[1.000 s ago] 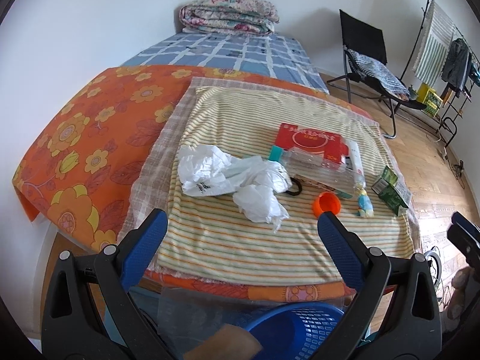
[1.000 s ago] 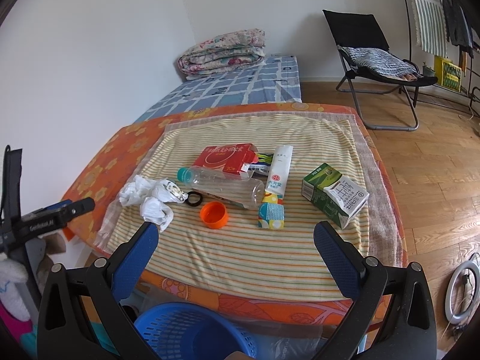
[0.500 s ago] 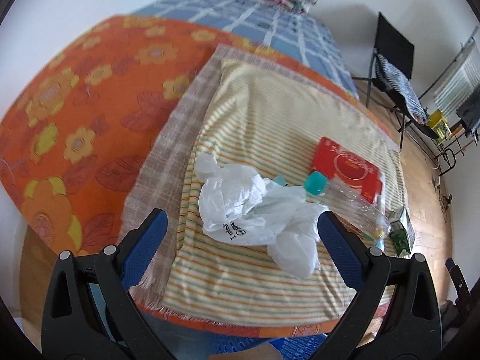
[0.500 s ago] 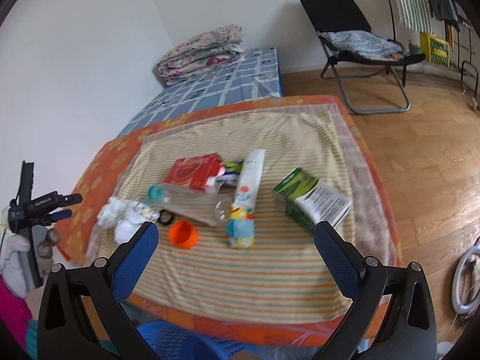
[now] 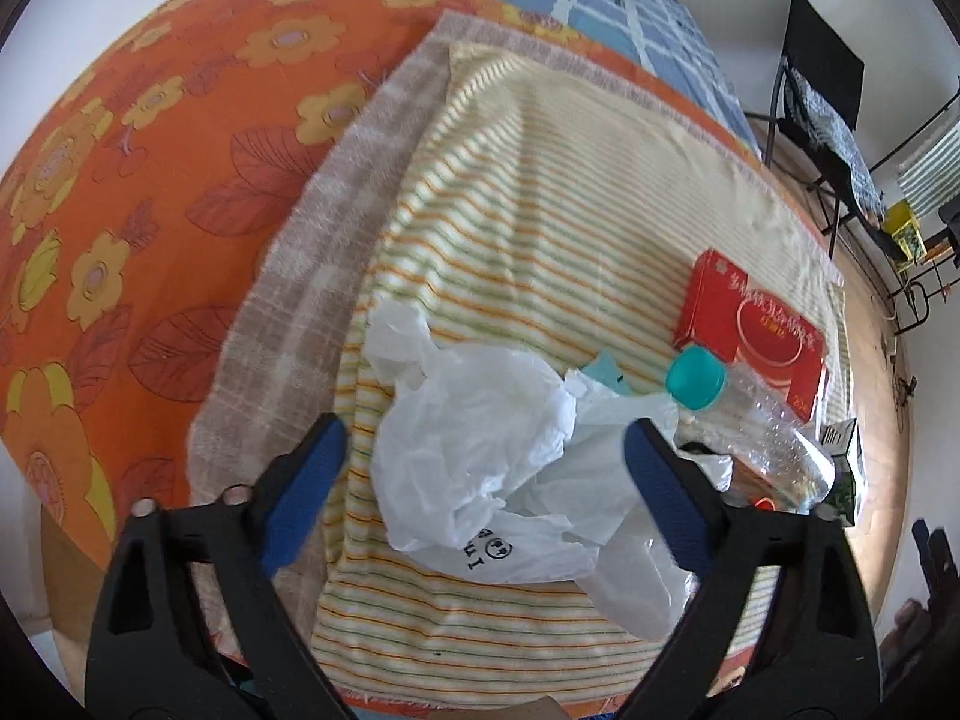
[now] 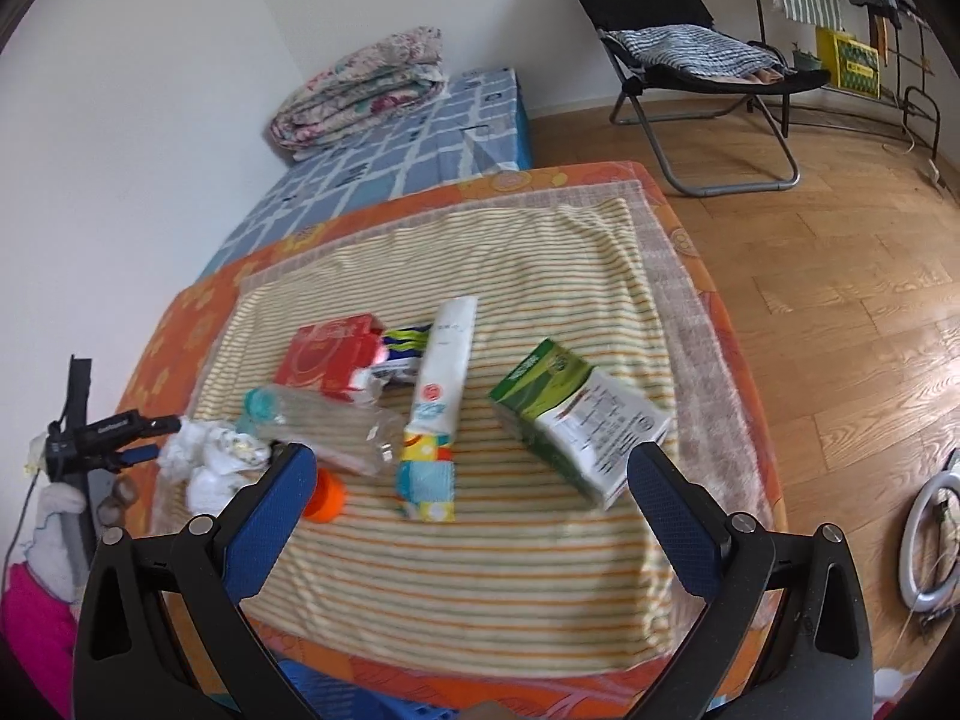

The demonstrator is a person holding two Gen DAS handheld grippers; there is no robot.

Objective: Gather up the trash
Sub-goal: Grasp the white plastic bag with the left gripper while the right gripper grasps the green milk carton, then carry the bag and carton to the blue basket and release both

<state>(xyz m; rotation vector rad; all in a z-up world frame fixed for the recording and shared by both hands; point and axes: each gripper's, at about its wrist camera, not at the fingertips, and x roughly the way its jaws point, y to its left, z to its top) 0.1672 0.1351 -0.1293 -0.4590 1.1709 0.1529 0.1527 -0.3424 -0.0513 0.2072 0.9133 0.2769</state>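
A crumpled white plastic bag (image 5: 498,468) lies on the striped cloth (image 5: 540,210), straddled by the open fingers of my left gripper (image 5: 480,456), which hovers just above it. Beside it lie a clear bottle (image 5: 762,426) with a teal cap and a red box (image 5: 756,324). In the right wrist view my open, empty right gripper (image 6: 468,480) hangs over the cloth's near edge, facing a green carton (image 6: 576,414), a white tube pack (image 6: 438,396), an orange cap (image 6: 324,495), the bottle (image 6: 324,426), the red box (image 6: 330,354) and the bag (image 6: 216,462).
The orange flowered mattress (image 5: 120,180) extends left of the cloth. A blue basket (image 6: 336,696) sits below the near edge. A folded quilt (image 6: 360,90) lies at the far end. A black folding chair (image 6: 690,54) and a drying rack stand on the wood floor to the right.
My left gripper has moved forward and down until its fingers straddle the white bag. My right gripper has drifted slightly forward and right toward the carton. Both stay open.
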